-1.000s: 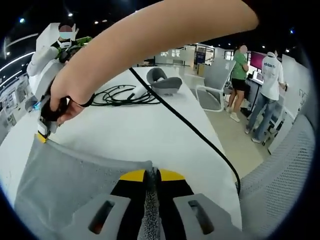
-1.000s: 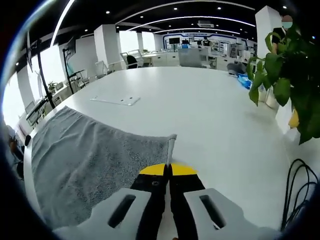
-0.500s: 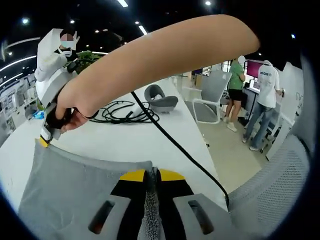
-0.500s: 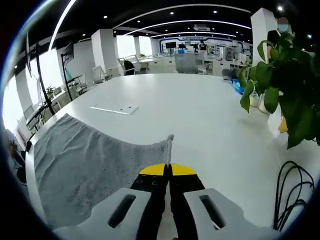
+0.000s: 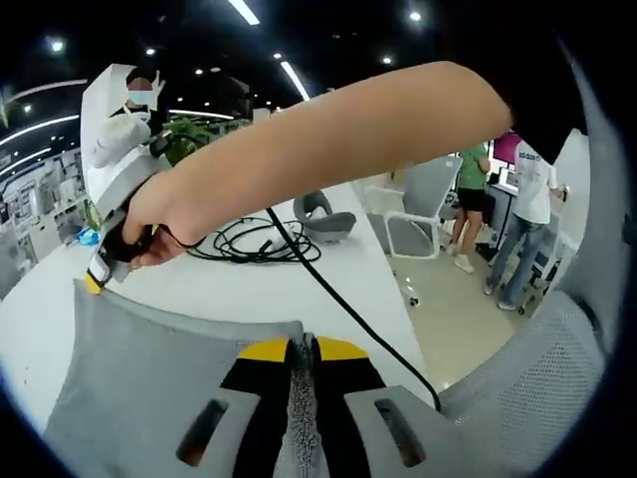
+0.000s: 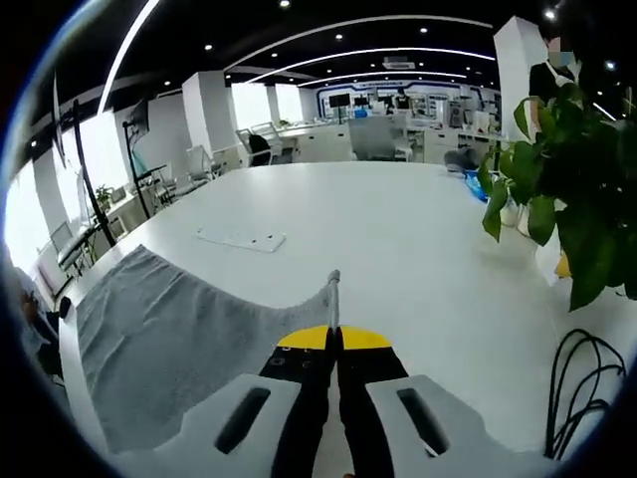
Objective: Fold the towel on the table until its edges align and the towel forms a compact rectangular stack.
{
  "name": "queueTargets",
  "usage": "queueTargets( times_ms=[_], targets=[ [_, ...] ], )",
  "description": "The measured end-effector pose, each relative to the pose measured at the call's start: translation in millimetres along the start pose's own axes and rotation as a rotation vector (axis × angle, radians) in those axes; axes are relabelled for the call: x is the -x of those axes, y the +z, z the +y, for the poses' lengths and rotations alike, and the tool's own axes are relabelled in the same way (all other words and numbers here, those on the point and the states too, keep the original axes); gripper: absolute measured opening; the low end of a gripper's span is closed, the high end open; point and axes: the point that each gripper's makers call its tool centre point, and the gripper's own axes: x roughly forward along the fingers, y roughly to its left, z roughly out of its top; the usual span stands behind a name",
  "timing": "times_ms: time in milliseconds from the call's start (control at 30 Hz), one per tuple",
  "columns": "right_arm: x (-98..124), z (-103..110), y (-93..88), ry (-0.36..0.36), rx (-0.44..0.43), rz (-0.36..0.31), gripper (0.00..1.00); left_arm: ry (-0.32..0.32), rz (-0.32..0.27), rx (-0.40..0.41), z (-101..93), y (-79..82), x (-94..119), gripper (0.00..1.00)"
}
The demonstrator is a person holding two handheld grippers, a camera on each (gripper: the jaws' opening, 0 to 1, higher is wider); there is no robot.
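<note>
Both tools, left tool [image 5: 302, 360] and right tool [image 6: 335, 344], are pinching corners of the grey towel [image 6: 189, 344] lifted above the tabletop [image 6: 398, 229], so next I'd guess carrying that edge over to match the far one.

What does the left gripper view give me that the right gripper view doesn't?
Left gripper view: the person's arm reaching across, the right gripper pinching a towel corner, coiled black cables, a grey object and people standing off the table.

Right gripper view: a leafy plant and a flat white plate on the table.

Both: the grey towel and jaws shut on its edge.
</note>
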Motion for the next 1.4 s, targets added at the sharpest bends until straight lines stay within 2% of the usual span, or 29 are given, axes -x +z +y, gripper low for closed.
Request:
queueTargets(
  times_ms=[100, 267, 633, 767, 833, 900, 1067, 1267, 1400],
  targets=[
    [1.7, 2.8, 7.8, 0.004, -0.004, -0.011, 0.00, 0.009, -0.017, -0.009, 2.3, 8.3, 12.3, 0.08],
    [4.8, 21.3, 24.2, 0.022, -0.001, -0.030, 0.00, 0.040, -0.068, 0.029, 5.3, 27.4, 35.6, 0.08],
    [12.2, 48.5, 62.4, 0.036, 0.003, -0.091, 0.00, 0.111, -0.145, 0.043, 18.8, 43.1, 81.6, 0.08],
    [11.9, 61.6, 71.5, 0.050, 0.006, -0.098, 0.00, 0.142, -0.163, 0.053, 23.4, 45.7, 99.2, 0.08],
    [16.4, 76.8, 78.3, 0.054, 0.010, -0.105, 0.00, 0.150, -0.169, 0.058, 24.8, 46.4, 105.1, 0.08],
    [16.8, 75.5, 81.4, 0.056, 0.014, -0.112, 0.00, 0.178, -0.190, 0.075, 28.0, 48.3, 119.1, 0.08],
    [18.8, 90.3, 97.4, 0.064, 0.026, -0.135, 0.00, 0.234, -0.224, 0.098, 34.8, 50.1, 146.1, 0.08],
    [17.2, 120.2, 117.6, 0.084, 0.034, -0.167, 0.00, 0.292, -0.249, 0.103, 36.5, 53.2, 181.7, 0.08],
    [13.8, 143.5, 130.9, 0.106, 0.029, -0.195, 0.00, 0.352, -0.261, 0.116, 39.8, 47.6, 209.9, 0.08]
  ],
)
